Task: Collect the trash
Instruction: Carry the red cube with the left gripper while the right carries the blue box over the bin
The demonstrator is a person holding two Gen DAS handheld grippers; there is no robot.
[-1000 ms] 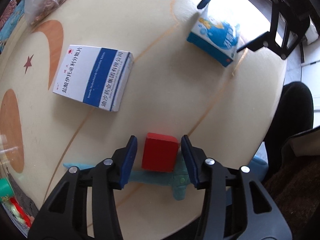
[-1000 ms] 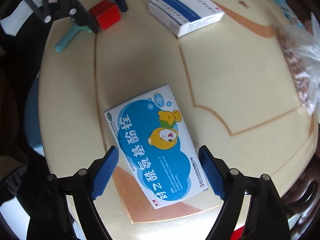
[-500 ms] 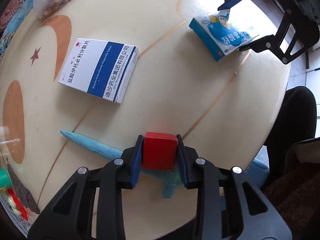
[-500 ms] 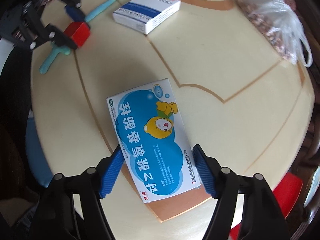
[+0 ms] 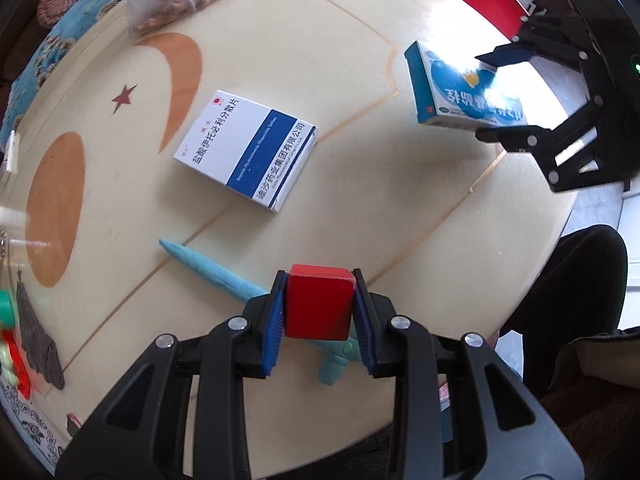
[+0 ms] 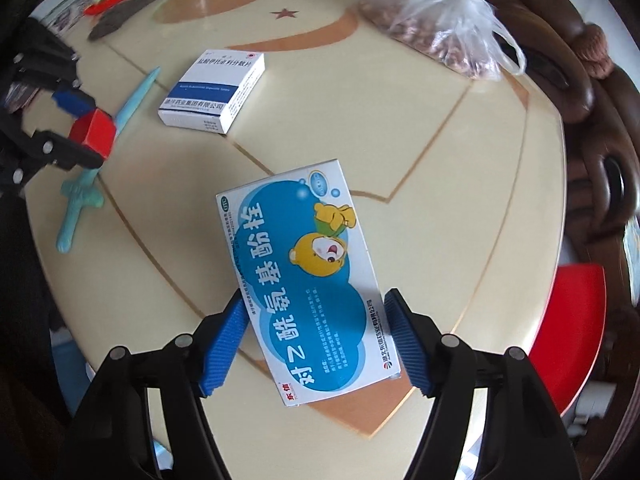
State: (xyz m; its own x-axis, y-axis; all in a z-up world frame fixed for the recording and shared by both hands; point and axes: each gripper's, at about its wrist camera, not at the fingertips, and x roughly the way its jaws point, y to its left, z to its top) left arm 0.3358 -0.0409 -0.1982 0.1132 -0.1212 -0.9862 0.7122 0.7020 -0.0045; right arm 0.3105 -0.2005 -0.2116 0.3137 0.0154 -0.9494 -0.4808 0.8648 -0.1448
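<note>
My left gripper (image 5: 319, 280) is shut on a red block (image 5: 318, 306) and holds it just above the round cream table (image 5: 320, 60). The right wrist view shows this block (image 6: 94, 132) at the far left. My right gripper (image 6: 316, 300) is shut on a blue and white medicine box with a cartoon bear (image 6: 312, 280), its pads on the long sides. In the left wrist view that box (image 5: 452, 92) hangs tilted over the table's edge at the upper right. A white and blue medicine box (image 5: 248, 150) lies flat mid-table.
A light blue toy sword (image 5: 208, 268) lies under the red block. A clear bag of nuts (image 6: 432, 24) sits at the far edge. A grey cloth (image 5: 36, 336) and small toys lie at one side. A red stool (image 6: 572, 332) stands beside the table.
The left jaws closed on the red block and raised it off the sword. The right jaws closed on the bear box, and it rose and turned off the table.
</note>
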